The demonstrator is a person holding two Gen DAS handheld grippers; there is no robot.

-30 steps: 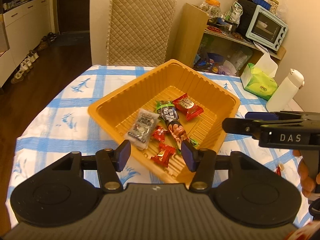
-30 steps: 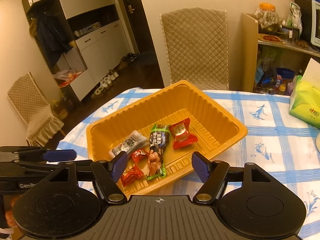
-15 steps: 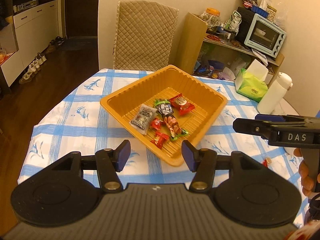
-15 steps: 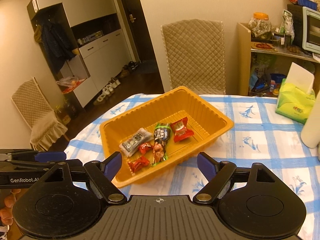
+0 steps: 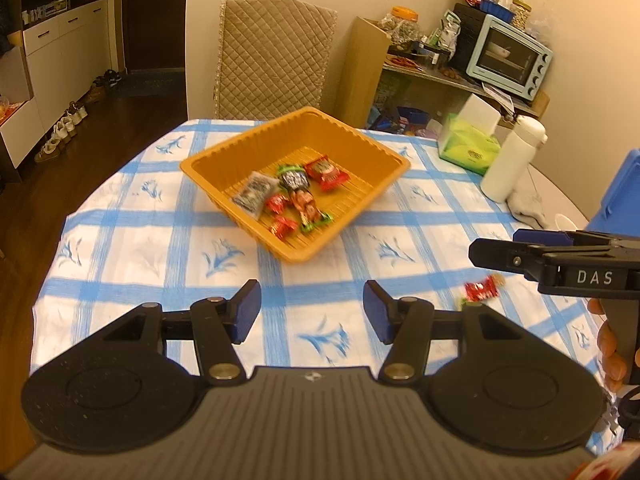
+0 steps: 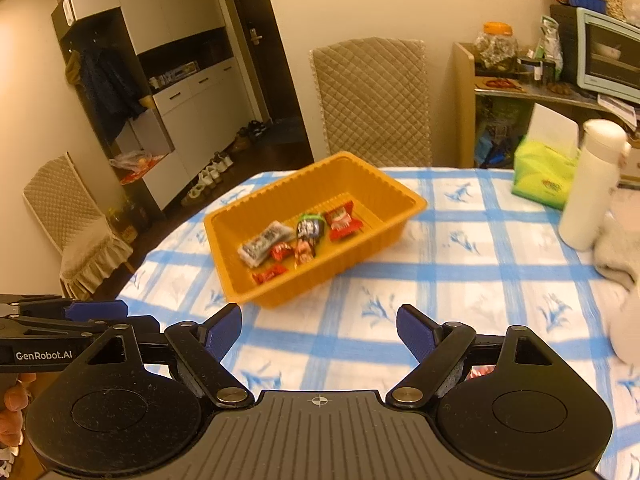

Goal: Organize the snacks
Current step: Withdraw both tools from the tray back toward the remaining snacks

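Both grippers are drawing back from the orange tray (image 5: 394, 158), which is appearing smaller and farther off than a second ago. Left gripper (image 5: 311, 312) is standing partly open and empty; right gripper (image 6: 319, 334) is spread wide, its jaws having just been opening with nothing between them. Five snacks (image 5: 294, 196) are lying in the tray (one red candy (image 5: 481, 290) is waiting on the tablecloth (image 5: 132, 236)), probably the next pick.

Warm, yellowish indoor light fills both views. Fisheye distortion bends the walls around the orange tray (image 5: 362, 142), and motion blur softens the tablecloth (image 6: 460, 272) beside it; the light source is perhaps overhead.
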